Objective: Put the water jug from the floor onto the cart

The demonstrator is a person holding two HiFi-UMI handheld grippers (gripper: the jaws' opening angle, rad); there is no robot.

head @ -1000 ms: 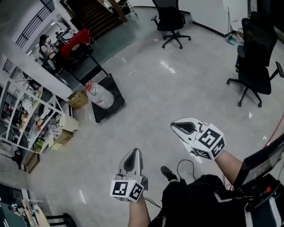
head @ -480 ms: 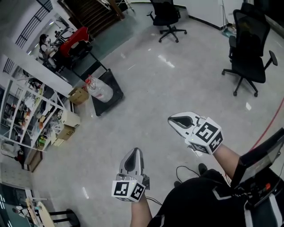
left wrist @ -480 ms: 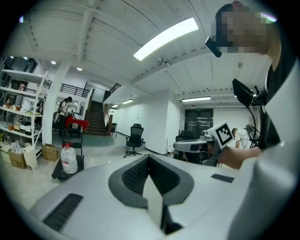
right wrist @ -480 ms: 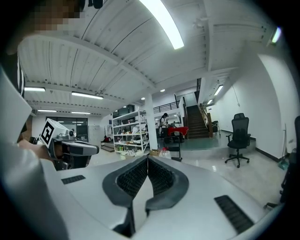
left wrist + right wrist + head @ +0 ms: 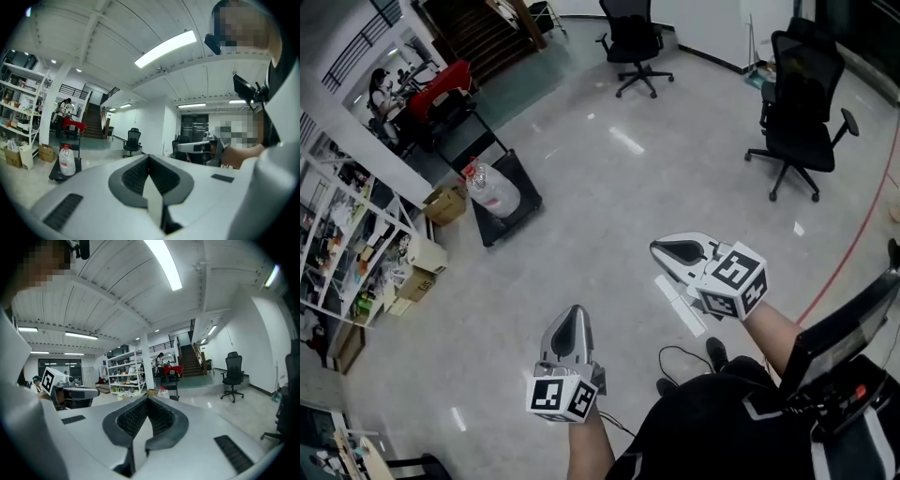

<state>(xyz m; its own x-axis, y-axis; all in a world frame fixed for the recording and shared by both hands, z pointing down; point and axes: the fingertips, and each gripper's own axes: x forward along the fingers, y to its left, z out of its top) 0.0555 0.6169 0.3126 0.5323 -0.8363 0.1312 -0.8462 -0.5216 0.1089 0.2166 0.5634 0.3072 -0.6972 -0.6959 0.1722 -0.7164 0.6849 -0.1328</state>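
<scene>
Pale polished floor (image 5: pixel 609 187) of an open workshop, with shelving (image 5: pixel 356 244) down its left edge and a black flat cart (image 5: pixel 506 228) just beside that. Upright on the cart's deck, seemingly already off the floor: the red-capped water jug (image 5: pixel 494 194), well apart from both grippers, ahead and to the left, nearer the left one. Left gripper (image 5: pixel 572 319) and right gripper (image 5: pixel 667 249) each with jaws together on nothing.

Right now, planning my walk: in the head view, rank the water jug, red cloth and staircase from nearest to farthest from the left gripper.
1. water jug, on the black cart, upper left.
2. red cloth, behind the cart.
3. staircase, at the top edge.
</scene>
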